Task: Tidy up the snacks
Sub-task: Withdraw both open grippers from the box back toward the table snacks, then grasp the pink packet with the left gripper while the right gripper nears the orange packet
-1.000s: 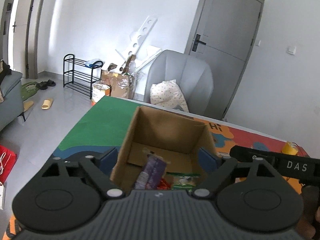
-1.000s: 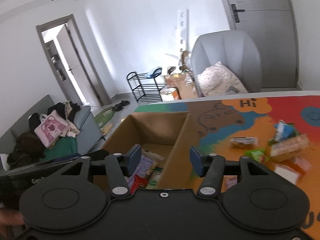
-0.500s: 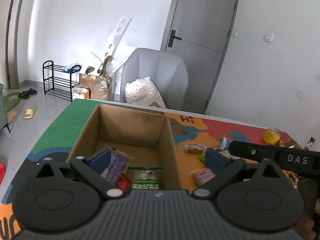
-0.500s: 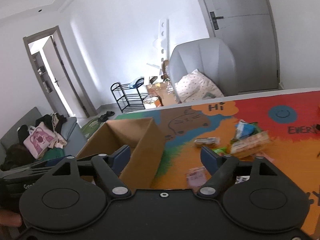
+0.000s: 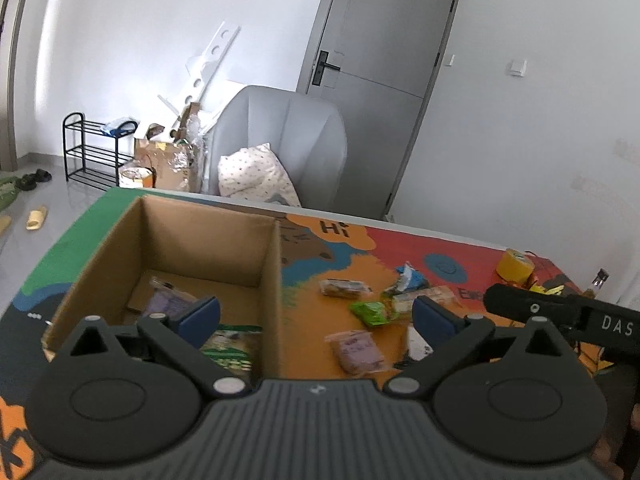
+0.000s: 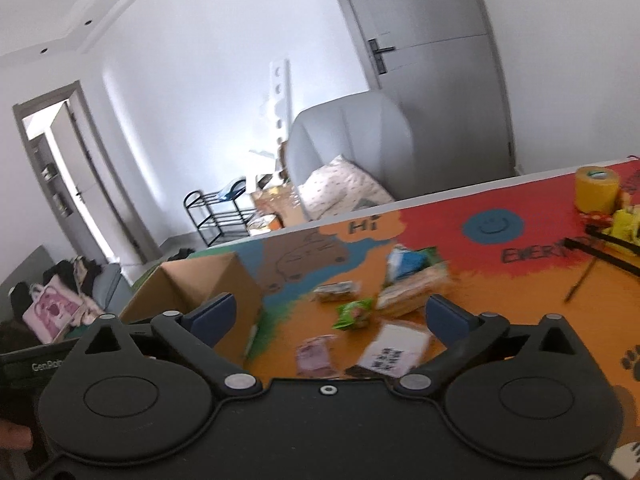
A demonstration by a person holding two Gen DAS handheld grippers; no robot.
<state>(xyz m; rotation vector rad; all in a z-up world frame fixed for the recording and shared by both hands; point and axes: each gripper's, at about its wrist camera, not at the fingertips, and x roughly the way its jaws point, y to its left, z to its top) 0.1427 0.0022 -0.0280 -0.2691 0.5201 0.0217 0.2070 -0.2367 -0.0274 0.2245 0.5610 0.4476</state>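
An open cardboard box (image 5: 208, 240) stands on the colourful table mat, with a purple packet (image 5: 168, 304) and a green packet (image 5: 232, 348) inside. Loose snacks lie to its right: a purple packet (image 5: 356, 350), a green packet (image 5: 370, 312), a clear-wrapped bar (image 5: 344, 287) and a blue packet (image 5: 408, 274). My left gripper (image 5: 316, 318) is open and empty above the box's right wall. My right gripper (image 6: 332, 312) is open and empty above the loose snacks: purple packet (image 6: 314, 356), white packet (image 6: 394, 350), green packet (image 6: 354, 312). The box (image 6: 204, 284) is at its left.
A yellow tape roll (image 6: 596, 189) and yellow clutter sit at the table's far right. A grey armchair (image 5: 280, 148) with a pillow stands behind the table. A shoe rack (image 5: 92, 148) and cardboard clutter are on the floor at the left.
Both grippers have swung right, away from over the box toward the loose snacks. Both have opened wider. Nothing was taken hold of.
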